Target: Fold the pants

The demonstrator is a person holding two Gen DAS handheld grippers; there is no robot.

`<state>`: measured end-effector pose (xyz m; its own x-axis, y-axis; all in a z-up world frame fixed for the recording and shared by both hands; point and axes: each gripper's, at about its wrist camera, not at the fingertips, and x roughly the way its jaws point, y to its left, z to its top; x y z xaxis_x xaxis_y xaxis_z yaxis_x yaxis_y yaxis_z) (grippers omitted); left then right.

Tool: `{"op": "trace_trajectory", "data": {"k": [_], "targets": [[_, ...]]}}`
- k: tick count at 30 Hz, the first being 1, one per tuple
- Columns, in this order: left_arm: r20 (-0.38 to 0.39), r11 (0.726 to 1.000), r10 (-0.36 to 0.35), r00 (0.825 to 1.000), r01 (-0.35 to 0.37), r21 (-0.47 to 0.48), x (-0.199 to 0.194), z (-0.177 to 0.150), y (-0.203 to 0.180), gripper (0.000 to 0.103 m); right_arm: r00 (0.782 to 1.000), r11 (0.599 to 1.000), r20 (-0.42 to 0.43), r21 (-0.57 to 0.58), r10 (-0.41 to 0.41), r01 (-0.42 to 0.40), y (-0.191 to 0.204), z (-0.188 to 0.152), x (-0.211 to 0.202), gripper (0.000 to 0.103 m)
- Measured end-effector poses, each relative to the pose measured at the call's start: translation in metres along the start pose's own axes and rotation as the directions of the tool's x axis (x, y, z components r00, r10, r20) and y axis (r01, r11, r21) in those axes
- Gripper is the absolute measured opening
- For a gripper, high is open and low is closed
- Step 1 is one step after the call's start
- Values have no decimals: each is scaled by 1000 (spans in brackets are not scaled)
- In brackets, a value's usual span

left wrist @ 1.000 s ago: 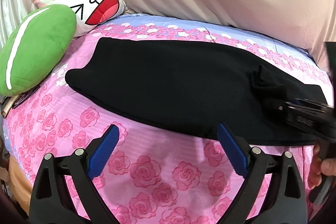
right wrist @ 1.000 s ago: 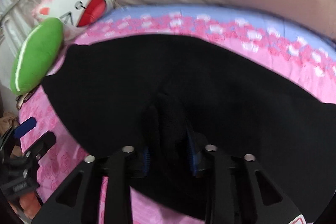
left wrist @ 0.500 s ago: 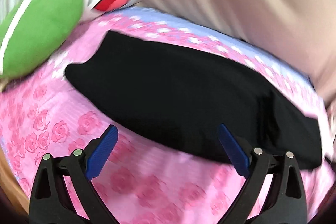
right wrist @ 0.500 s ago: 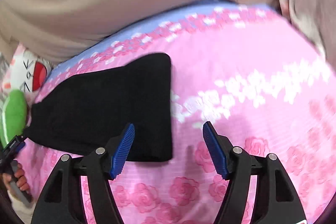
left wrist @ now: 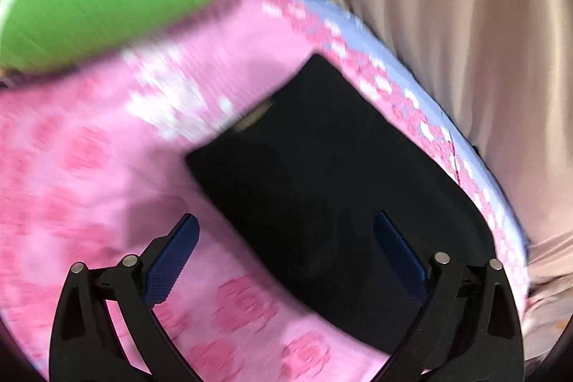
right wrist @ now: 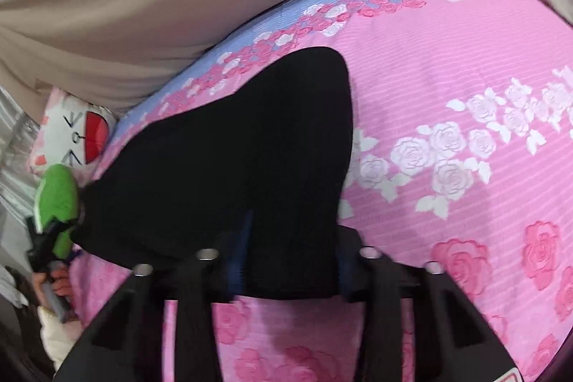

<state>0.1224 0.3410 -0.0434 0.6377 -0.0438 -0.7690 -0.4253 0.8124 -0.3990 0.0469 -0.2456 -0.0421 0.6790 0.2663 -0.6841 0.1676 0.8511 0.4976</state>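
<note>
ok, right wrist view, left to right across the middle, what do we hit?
Green plush pillow → black pants, their near end pinched in the right gripper → white rose band on the pink bedsheet. The cat-face pillow overlaps above the green one, so it's left out.

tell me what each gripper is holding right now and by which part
The right gripper is shut on the pants, pinching the near corner of their end. The left gripper holds nothing, its jaws open above the pants.
</note>
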Motion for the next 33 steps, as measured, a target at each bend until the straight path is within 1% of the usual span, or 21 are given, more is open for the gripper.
{"op": "trace_trajectory", "data": {"k": [1, 2, 4, 6, 7, 8, 10, 13, 15, 17, 18, 19, 20, 21, 22, 23, 24, 25, 27, 30, 33], "targets": [[41, 999, 35, 999, -36, 25, -2, 0, -5, 56, 1000, 1000, 5, -3, -2, 2, 1, 0, -2, 25], [32, 995, 78, 996, -80, 52, 0, 0, -12, 45, 1000, 1000, 14, -8, 3, -3, 3, 2, -6, 22], [19, 995, 74, 997, -75, 61, -3, -1, -19, 17, 999, 1000, 43, -9, 23, -23, 5, 6, -21, 20], [28, 995, 61, 998, -62, 72, -19, -4, -23, 16, 997, 999, 67, -11, 35, -34, 3, 12, -40, 19], [26, 997, 34, 999, -36, 73, -28, -6, -25, 15, 996, 999, 72, -14, 43, -42, 2, 12, -51, 18], [18, 997, 15, 1000, -16, 81, -36, -8, -26, 15, 996, 999, 75, -24, 41, -40, 1, 13, -57, 18], [-11, 994, -34, 999, 35, 105, -54, -21, -33, 14, 995, 999, 96, -52, -8, 13, -4, 10, -80, 18], [-82, 982, -78, 994, 91, 167, -72, -53, -47, 14, 988, 995, 121, -20, -92, 95, -35, 0, -115, 19], [-110, 967, -58, 992, 83, 243, -78, -81, -61, 14, 983, 988, 101, 12, -153, 152, -65, -12, -129, 23], [-79, 951, 9, 997, 15, 308, -80, -104, -70, 16, 978, 979, 53, 35, -202, 201, -87, -20, -126, 29], [-43, 943, 54, 998, -37, 330, -82, -113, -74, 19, 955, 955, 54, 59, -292, 289, -96, -26, -128, 33], [-14, 938, 79, 997, -70, 338, -85, -119, -77, 20, 920, 925, 101, 71, -379, 373, -95, -29, -137, 38], [10, 936, 96, 995, -94, 338, -90, -122, -79, 21, 890, 905, 164, 60, -426, 422, -86, -30, -147, 38], [44, 937, 108, 993, -116, 331, -99, -124, -82, 22, 876, 902, 235, 10, -421, 431, -68, -30, -158, 43], [73, 938, 108, 991, -126, 324, -106, -123, -84, 24, 882, 911, 271, -40, -384, 409, -53, -30, -162, 48], [107, 938, 111, 988, -139, 319, -115, -123, -86, 28, 902, 923, 285, -111, -325, 368, -33, -31, -161, 57], [152, 933, 115, 982, -159, 323, -127, -125, -90, 37, 932, 928, 261, -207, -252, 309, -5, -32, -150, 60], [182, 928, 112, 977, -168, 334, -134, -128, -93, 46, 949, 925, 234, -269, -210, 270, 14, -35, -139, 61], [228, 914, 97, 969, -178, 365, -144, -131, -103, 57, 985, 899, 135, -412, -105, 152, 61, -48, -98, 62], [242, 891, 68, 968, -169, 422, -148, -141, -121, 63, 997, 856, 39, -511, -66, 76, 105, -67, -48, 61], [217, 873, 48, 975, -146, 465, -144, -149, -129, 72, 989, 813, 19, -567, -149, 134, 125, -76, 2, 58]]}}
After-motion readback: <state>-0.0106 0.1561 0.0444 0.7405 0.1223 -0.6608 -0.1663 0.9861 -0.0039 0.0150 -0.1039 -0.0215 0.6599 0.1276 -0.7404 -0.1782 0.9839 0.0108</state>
